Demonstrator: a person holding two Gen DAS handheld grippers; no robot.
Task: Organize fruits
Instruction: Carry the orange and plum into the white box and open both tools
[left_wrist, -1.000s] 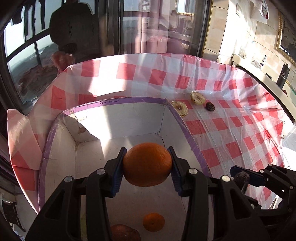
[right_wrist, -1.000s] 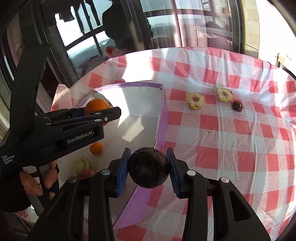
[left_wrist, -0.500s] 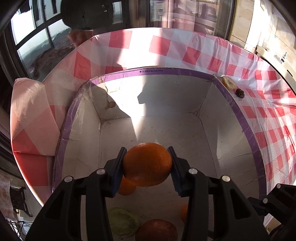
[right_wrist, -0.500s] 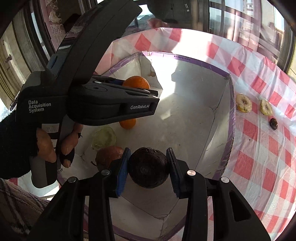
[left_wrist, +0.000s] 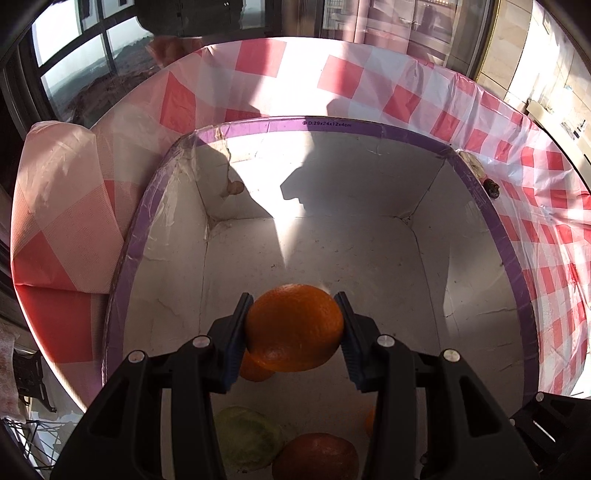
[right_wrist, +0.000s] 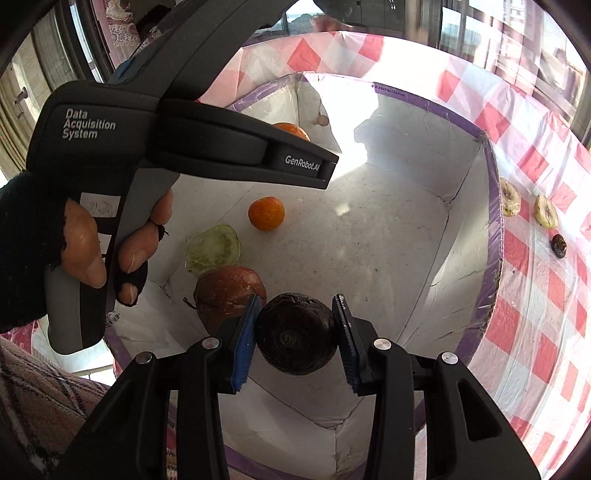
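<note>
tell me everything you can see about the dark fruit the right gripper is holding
The dark fruit is round, nearly black with a purplish-brown tinge, and its skin looks wrinkled and leathery, with faint rings around a small central scar facing the camera. The right gripper is shut on it, blue pads pressing its left and right sides. It hangs above the near corner of the white box, close to a reddish-brown fruit lying inside; whether they touch is unclear.
</note>
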